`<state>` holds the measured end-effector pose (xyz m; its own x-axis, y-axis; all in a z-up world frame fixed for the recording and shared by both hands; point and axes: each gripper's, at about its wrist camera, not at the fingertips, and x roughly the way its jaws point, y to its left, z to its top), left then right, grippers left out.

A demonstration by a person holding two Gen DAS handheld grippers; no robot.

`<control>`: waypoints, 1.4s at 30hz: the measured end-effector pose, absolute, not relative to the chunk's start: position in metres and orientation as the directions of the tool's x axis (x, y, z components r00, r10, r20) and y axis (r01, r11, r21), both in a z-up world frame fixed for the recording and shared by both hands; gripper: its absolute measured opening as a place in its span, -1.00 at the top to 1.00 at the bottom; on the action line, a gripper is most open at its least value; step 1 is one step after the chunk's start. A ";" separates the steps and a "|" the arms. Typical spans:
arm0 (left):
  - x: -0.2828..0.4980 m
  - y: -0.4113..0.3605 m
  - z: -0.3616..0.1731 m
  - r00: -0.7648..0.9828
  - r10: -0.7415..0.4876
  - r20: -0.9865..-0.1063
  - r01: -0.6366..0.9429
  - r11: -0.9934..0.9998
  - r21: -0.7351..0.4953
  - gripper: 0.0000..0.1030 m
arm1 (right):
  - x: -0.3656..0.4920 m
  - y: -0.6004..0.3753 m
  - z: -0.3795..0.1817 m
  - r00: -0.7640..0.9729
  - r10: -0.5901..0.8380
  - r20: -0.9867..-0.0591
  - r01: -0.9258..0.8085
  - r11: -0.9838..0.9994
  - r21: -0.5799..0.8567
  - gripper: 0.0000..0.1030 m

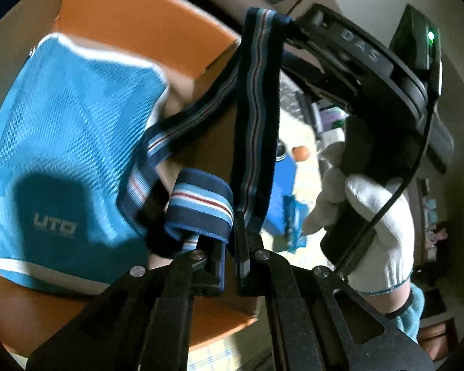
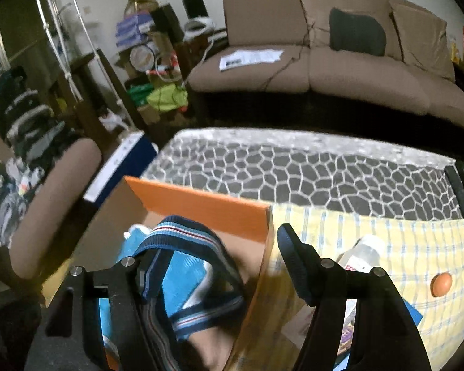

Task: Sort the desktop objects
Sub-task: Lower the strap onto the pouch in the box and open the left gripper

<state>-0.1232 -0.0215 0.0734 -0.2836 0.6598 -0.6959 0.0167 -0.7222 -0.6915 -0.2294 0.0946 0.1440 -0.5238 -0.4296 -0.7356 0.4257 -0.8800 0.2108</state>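
Note:
A blue mesh garment (image 1: 62, 142) with a navy, light blue, white and red striped waistband (image 1: 253, 99) hangs over an orange cardboard box (image 1: 133, 21). My left gripper (image 1: 232, 256) is shut on the striped waistband just above the box. My right gripper (image 2: 213, 256) is open; the waistband (image 2: 185, 238) is looped over its left finger (image 2: 145, 273), and its right finger (image 2: 297, 266) is outside the box wall. The right gripper's body also shows in the left wrist view (image 1: 371, 71), held by a white-gloved hand (image 1: 377, 213).
A yellow checked cloth (image 2: 386, 241) lies right of the box (image 2: 201, 204), with an orange ball (image 2: 440, 283), a clear bottle (image 2: 363, 252) and a blue flat item (image 2: 413, 312) on it. A patterned grey rug (image 2: 294, 173) and a brown sofa (image 2: 324, 61) lie beyond.

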 end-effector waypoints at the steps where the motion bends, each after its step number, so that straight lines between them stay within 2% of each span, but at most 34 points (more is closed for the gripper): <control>1: -0.123 -0.021 0.071 -0.279 0.657 -0.700 0.019 -0.725 -0.688 0.86 | -0.232 0.092 0.138 -0.514 -0.419 -0.748 0.425 -0.882 0.202 -0.34; 2: -0.122 -0.021 0.070 -0.277 0.654 -0.703 0.018 -0.728 -0.685 0.64 | -0.235 0.089 0.133 -0.505 -0.409 -0.760 0.428 -0.883 0.191 -0.34; 5: -0.118 -0.022 0.072 -0.288 0.646 -0.707 0.004 -0.738 -0.675 0.18 | -0.238 0.079 0.119 -0.483 -0.373 -0.792 0.438 -0.886 0.151 -0.34; 6: -0.116 -0.023 0.074 -0.294 0.640 -0.710 -0.001 -0.743 -0.669 0.11 | -0.239 0.074 0.114 -0.474 -0.349 -0.808 0.442 -0.888 0.125 -0.34; 8: -0.113 -0.025 0.077 -0.302 0.631 -0.715 -0.002 -0.750 -0.661 -0.26 | -0.238 0.063 0.104 -0.463 -0.279 -0.841 0.456 -0.889 0.044 -0.34; 10: -0.112 -0.027 0.079 -0.306 0.628 -0.715 0.005 -0.750 -0.661 -0.45 | -0.235 0.054 0.097 -0.472 -0.199 -0.859 0.469 -0.881 -0.054 -0.34; 14: -0.111 -0.032 0.081 -0.312 0.635 -0.707 0.016 -0.741 -0.672 -0.45 | -0.230 0.051 0.095 -0.503 -0.084 -0.860 0.461 -0.868 -0.185 -0.35; 18: -0.114 -0.034 0.077 -0.306 0.657 -0.689 0.019 -0.719 -0.695 -0.44 | -0.224 0.061 0.109 -0.526 -0.091 -0.845 0.443 -0.878 -0.181 -0.36; 21: -0.128 -0.020 0.083 -0.284 0.651 -0.704 -0.012 -0.737 -0.676 -0.22 | -0.217 0.072 0.123 -0.538 -0.104 -0.837 0.421 -0.893 -0.159 -0.36; 22: -0.131 -0.014 0.082 -0.269 0.652 -0.709 -0.026 -0.741 -0.671 -0.02 | -0.215 0.076 0.128 -0.539 -0.113 -0.835 0.412 -0.900 -0.144 -0.37; 25: -0.136 0.003 0.085 -0.232 0.675 -0.700 -0.051 -0.727 -0.685 0.03 | -0.200 0.094 0.141 -0.546 -0.135 -0.827 0.393 -0.913 -0.110 -0.42; 27: -0.136 0.010 0.084 -0.209 0.706 -0.676 -0.046 -0.698 -0.715 -0.04 | -0.188 0.112 0.148 -0.548 -0.139 -0.825 0.377 -0.921 -0.096 -0.42; 29: -0.131 0.011 0.086 -0.222 0.708 -0.670 -0.021 -0.691 -0.723 -0.26 | -0.177 0.128 0.154 -0.550 -0.144 -0.822 0.360 -0.930 -0.078 -0.42; 32: -0.119 0.012 0.094 -0.254 0.687 -0.680 -0.022 -0.707 -0.707 -0.38 | -0.159 0.148 0.164 -0.558 -0.153 -0.815 0.336 -0.940 -0.053 -0.42; 37: -0.083 0.011 0.121 -0.285 0.623 -0.728 -0.028 -0.765 -0.644 -0.54 | -0.133 0.171 0.175 -0.566 -0.147 -0.811 0.302 -0.953 -0.038 -0.49; 42: -0.053 0.013 0.154 -0.340 0.550 -0.763 -0.070 -0.823 -0.563 -0.57 | -0.100 0.188 0.184 -0.568 -0.152 -0.809 0.284 -0.959 -0.019 -0.56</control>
